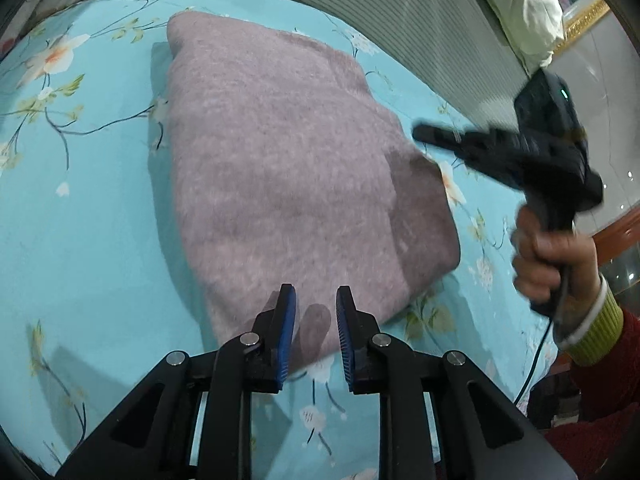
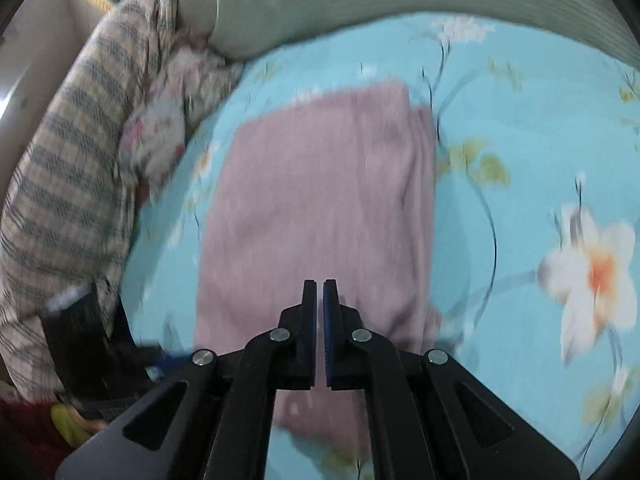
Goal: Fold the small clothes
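Observation:
A fuzzy pink garment (image 1: 280, 168) lies folded into a rough rectangle on the blue floral bedsheet (image 1: 88, 208). My left gripper (image 1: 316, 296) is open and empty, hovering just above the garment's near edge. My right gripper (image 1: 424, 134) appears in the left wrist view, held in a hand to the right of the garment, above its right edge. In the right wrist view the right gripper (image 2: 320, 288) is shut with nothing between the fingers, above the pink garment (image 2: 320, 184). That view is motion-blurred.
A grey ribbed cover (image 1: 424, 20) borders the far side of the bed. A striped beige cloth (image 2: 68, 184) and a floral pillow (image 2: 160, 132) lie at the left in the right wrist view. A cable (image 1: 536, 360) hangs from the right gripper.

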